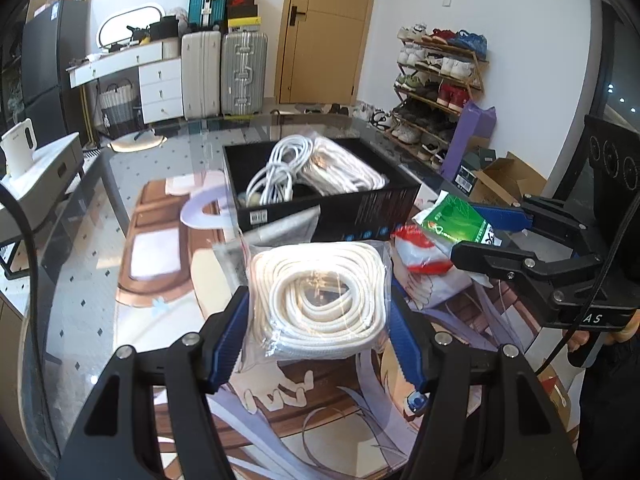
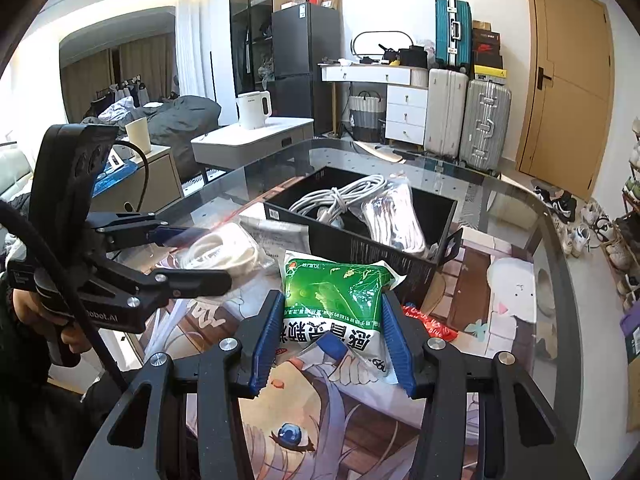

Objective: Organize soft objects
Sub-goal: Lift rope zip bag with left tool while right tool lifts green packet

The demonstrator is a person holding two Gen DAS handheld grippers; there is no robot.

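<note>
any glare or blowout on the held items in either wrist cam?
Left wrist view: the top of the rope coil in the left gripper is blown out white. Right wrist view: a hot spot on the green packet in the right gripper; the glass table mirrors the room.

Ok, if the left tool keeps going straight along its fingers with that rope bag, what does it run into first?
Most likely the near wall of the black box, directly ahead of the left tool and its bagged rope coil. A grey packet lies low before it; depth is uncertain.

Left gripper (image 1: 318, 320), right gripper (image 2: 334, 336): jaws clamped.
</note>
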